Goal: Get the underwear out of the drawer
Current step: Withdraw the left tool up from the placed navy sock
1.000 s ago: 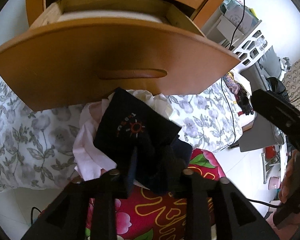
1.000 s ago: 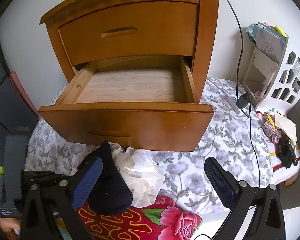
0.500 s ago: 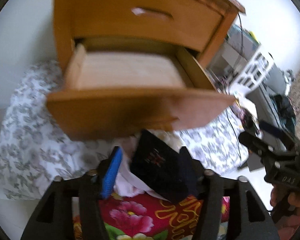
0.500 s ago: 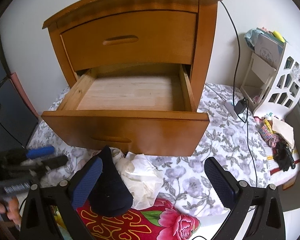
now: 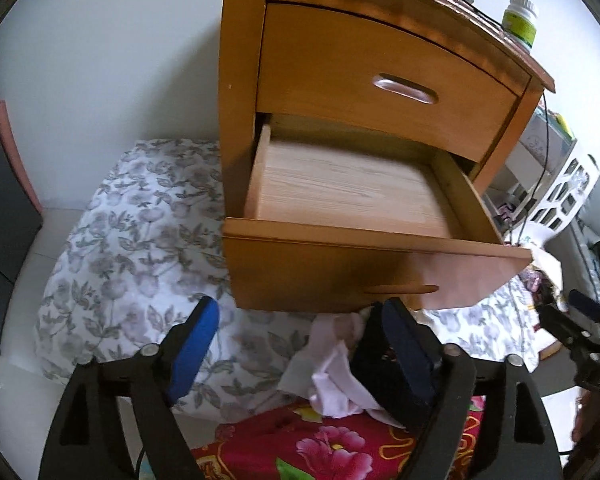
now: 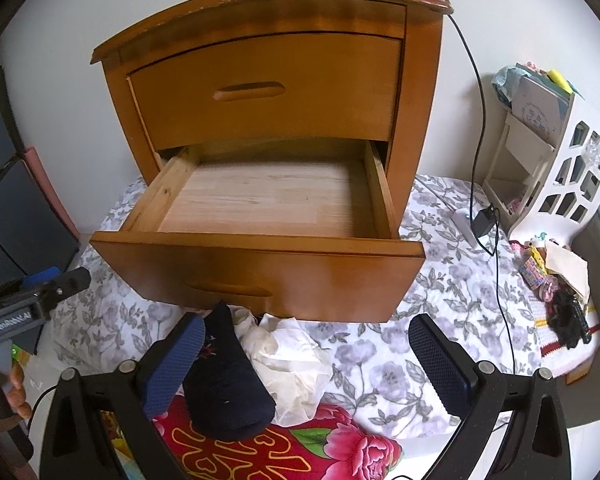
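On the quilt (image 6: pixel 384 364), three underwear garments (image 6: pixel 228 380).

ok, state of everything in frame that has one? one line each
lower drawer: pulled open, nothing visible inside
upper drawer: shut
dark underwear: out, lying on the bedding in front of the drawer
pale garments: out, crumpled beside the dark one
left gripper: open, jaws just opened, holding nothing
right gripper: open, holding nothing
bottle: upright on the nightstand top
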{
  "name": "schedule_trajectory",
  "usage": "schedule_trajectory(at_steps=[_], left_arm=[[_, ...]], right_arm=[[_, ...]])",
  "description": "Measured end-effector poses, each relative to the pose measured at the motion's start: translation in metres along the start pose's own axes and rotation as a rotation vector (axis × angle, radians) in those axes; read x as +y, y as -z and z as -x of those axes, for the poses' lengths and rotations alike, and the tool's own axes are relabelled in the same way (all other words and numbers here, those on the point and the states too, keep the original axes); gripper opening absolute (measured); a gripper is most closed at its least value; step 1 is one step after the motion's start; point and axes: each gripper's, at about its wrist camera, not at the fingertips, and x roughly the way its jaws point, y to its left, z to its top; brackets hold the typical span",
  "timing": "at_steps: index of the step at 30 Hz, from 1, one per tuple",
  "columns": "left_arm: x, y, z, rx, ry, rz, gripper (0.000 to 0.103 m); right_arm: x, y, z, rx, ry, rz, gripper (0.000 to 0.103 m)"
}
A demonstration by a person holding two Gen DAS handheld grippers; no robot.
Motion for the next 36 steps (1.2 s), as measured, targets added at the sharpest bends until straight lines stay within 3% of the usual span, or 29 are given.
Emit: schedule_trajectory(at_steps=[12, 17, 36], left_arm=[[-0.001, 0.004, 0.006, -0.049, -0.053, -0.024, 0.093], [-0.005, 0.004, 0.007, -0.053, -0.117, -0.06, 0.093], [-0.008, 0.005, 0.016, -0.069, -0.158, -0.057, 0.093]], right_arm=[[0.008, -0.005, 0.003, -0.011, -0.014, -0.001, 0.103], [0.011, -0.006, 0.003, -0.015, -0.016, -0.001, 0.103], [0.007, -0.007, 0.007, -0.021, -0.001, -0.025, 0.103]])
